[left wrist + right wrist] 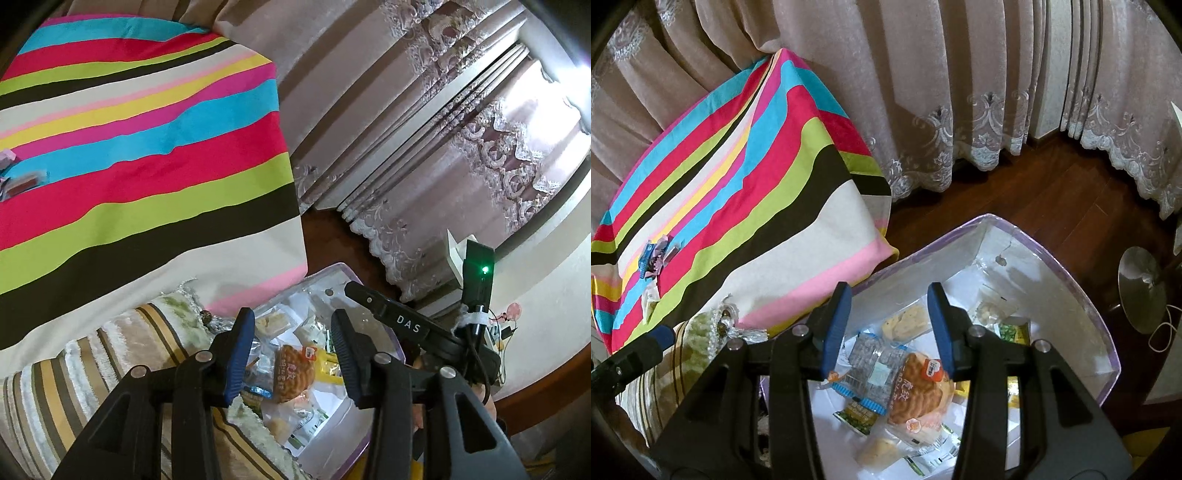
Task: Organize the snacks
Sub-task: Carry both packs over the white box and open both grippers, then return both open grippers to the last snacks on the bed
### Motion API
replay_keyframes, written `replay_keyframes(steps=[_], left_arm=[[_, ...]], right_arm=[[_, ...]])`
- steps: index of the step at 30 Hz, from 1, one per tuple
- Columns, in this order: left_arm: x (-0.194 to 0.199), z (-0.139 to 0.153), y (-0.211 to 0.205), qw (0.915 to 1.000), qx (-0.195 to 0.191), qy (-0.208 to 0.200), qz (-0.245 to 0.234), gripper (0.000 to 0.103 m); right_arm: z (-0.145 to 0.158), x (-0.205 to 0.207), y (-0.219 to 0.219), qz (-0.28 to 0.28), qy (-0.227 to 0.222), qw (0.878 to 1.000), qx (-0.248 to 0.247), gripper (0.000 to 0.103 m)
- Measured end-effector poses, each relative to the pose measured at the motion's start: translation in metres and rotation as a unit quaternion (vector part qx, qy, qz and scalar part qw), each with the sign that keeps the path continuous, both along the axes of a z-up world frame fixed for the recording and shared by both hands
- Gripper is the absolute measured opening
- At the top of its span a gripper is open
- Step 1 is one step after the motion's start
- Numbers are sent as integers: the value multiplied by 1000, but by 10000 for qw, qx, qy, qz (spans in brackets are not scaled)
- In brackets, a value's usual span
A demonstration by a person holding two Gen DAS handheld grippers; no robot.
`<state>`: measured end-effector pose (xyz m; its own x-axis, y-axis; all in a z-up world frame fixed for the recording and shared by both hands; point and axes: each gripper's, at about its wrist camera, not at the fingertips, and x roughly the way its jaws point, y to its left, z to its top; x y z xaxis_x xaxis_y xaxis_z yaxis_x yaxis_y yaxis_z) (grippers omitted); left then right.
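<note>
Dark wood flooring (1052, 192) and lace-hemmed curtains (923, 110) back the scene. Left gripper (295, 354) and right gripper (892, 332) both hover with jaws parted and nothing between them, above a clear storage box (1082, 295) full of wrapped snacks (916, 391). Left of the box lies a striped cloth (738, 192), with more small snack packets (655, 258) resting on its far-left part.

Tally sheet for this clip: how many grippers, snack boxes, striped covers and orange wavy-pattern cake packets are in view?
Grippers: 2 (left gripper, right gripper)
Snack box: 1
Striped cover: 1
Orange wavy-pattern cake packet: 1
Total: 5
</note>
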<state>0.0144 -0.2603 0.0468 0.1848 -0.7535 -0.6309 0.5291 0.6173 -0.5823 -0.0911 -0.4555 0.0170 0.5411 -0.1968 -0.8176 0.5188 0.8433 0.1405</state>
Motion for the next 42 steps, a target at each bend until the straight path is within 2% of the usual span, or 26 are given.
replay_keyframes(steps=[2,6,14,19,23,26,35,39,42], left_arm=[[2,0,4,10000,-14,13,60,44],[10,-1,15,9996,-62,63,268,44],[30,-5,48,9966,-183,196,781,44],[43,-7,73,9945,-133,186,1026,45],[53,-8,100,9918,-57,166,1269,58],[60,-10,125,9894,27,157,1447,59],[81,-24,201,9804,506,115,1898,68],[91,-30,219,9794,903,35,1808,71],[100,-31,222,9780,1340,-208,1587,75]], right_arm=[[0,1,2,36,7,10000,8,47],[1,5,9,107,21,9999,9,59],[4,24,41,472,54,9989,-1,65],[4,34,58,673,90,9977,-13,71],[2,42,70,833,166,9964,-31,73],[0,49,80,947,212,9953,-43,73],[-7,68,109,1354,366,9901,-82,75],[-7,79,123,1562,419,9867,-147,76],[-7,87,132,1715,440,9840,-180,76]])
